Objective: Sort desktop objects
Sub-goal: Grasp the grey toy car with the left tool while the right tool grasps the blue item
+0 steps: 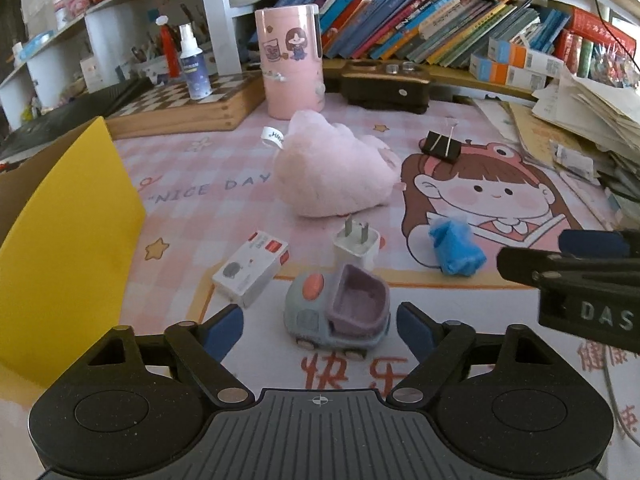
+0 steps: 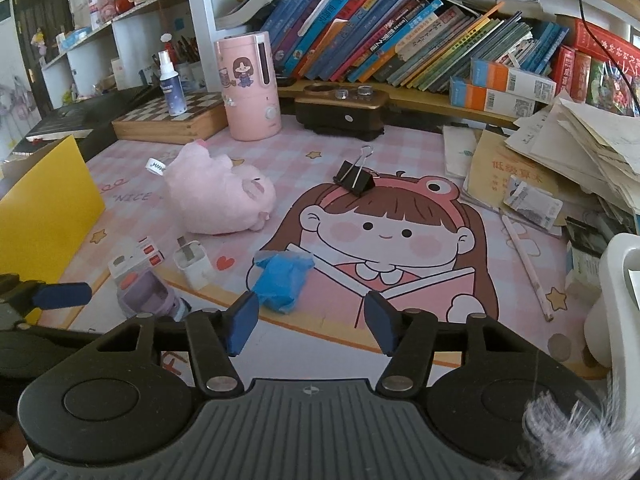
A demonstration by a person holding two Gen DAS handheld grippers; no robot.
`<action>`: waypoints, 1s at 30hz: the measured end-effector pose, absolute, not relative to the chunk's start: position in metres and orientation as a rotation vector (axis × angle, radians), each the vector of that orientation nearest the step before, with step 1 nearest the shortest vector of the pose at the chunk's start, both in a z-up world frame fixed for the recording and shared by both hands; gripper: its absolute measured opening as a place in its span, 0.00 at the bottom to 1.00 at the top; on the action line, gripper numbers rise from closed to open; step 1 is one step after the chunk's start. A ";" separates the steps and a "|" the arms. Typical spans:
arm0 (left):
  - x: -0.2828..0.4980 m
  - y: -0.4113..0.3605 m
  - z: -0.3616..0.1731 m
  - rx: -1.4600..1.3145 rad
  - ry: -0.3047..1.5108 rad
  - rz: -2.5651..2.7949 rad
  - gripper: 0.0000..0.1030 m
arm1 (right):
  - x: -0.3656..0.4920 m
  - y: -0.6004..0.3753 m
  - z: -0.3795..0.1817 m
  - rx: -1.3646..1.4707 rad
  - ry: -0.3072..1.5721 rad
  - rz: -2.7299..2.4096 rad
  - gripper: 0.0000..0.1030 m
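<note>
A small toy truck (image 1: 338,312) with a lilac bed stands on the pink desk mat (image 1: 208,208), between the fingers of my left gripper (image 1: 320,330). The jaws are open and the pads are clear of it. Behind the truck are a white charger plug (image 1: 356,246) and a small white box (image 1: 252,266). A crumpled blue glove (image 2: 282,276) lies just ahead of my right gripper (image 2: 312,320), which is open and holds nothing. Farther back are a pink plush toy (image 2: 220,196) and a black binder clip (image 2: 354,178).
An open yellow box (image 1: 60,240) stands at the left. A pink canister (image 1: 292,60), a chessboard box (image 1: 180,108) with a spray bottle and a dark case line the back. Loose papers (image 2: 580,152) are piled on the right, with a pencil (image 2: 528,268) beside them.
</note>
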State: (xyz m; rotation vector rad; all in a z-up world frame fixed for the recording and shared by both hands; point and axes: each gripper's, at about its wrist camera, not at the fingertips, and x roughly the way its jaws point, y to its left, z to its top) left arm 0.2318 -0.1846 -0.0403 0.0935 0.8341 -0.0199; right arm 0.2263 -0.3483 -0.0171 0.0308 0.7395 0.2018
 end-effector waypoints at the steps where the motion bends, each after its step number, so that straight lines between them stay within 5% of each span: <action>1: 0.235 -0.185 -0.042 0.097 0.840 -0.021 0.79 | 0.228 -0.349 -0.017 0.030 0.741 0.200 0.56; 8: 0.245 -0.190 -0.052 0.103 0.870 -0.071 0.62 | 0.234 -0.350 -0.020 0.030 0.757 0.200 0.56; 30: 0.209 -0.160 -0.029 -0.003 0.832 -0.011 0.62 | 0.276 -0.323 -0.046 -0.018 0.808 0.277 0.55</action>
